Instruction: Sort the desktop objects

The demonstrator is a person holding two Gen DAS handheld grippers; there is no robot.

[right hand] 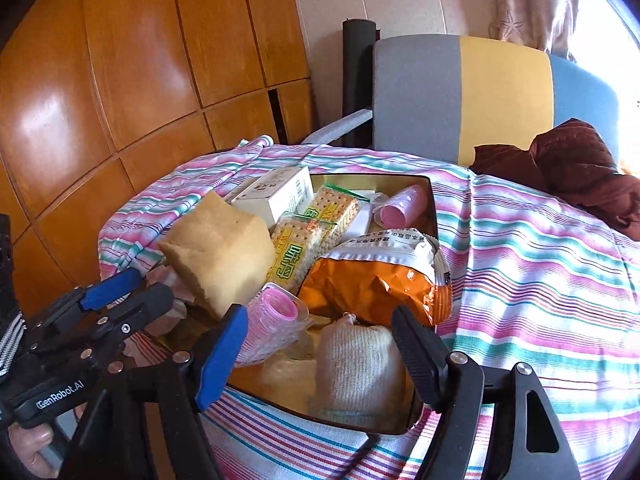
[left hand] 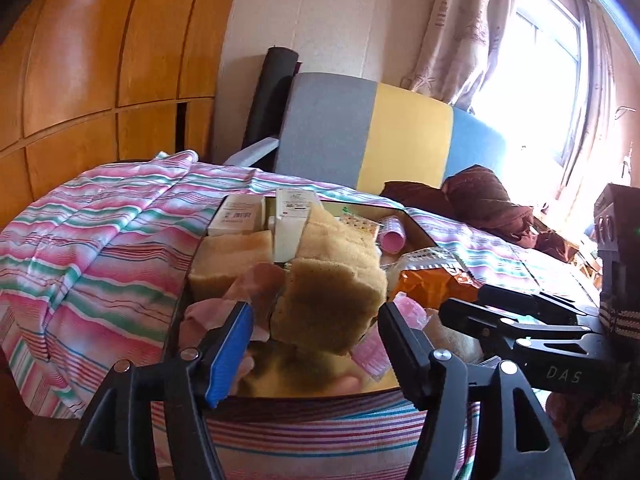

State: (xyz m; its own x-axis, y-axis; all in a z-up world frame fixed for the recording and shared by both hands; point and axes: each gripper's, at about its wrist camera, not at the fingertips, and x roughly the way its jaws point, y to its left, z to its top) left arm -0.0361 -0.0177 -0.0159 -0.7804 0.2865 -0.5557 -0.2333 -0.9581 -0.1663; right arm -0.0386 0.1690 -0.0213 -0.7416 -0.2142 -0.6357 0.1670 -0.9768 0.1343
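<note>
A shallow gold tray with a black rim (left hand: 185,289) (right hand: 433,208) sits on a striped cloth, piled with objects. My left gripper (left hand: 316,344) is open at the tray's near edge. A brownish sponge (left hand: 328,304) lies just ahead between its fingers, untouched. My right gripper (right hand: 318,354) is open over the tray's near right corner, above a beige knitted pouch (right hand: 356,368) and a pink hair roller (right hand: 276,312). Also in the tray are an orange snack bag (right hand: 372,284), cracker packs (right hand: 316,228), white boxes (right hand: 276,192) and a pale sponge (right hand: 220,248).
The striped cloth (right hand: 540,264) covers the table. A grey, yellow and blue chair back (right hand: 460,92) stands behind it, with a brown garment (right hand: 568,172) at the right. Wooden cabinet doors (right hand: 120,80) fill the left. A hand (right hand: 28,444) holds the left gripper.
</note>
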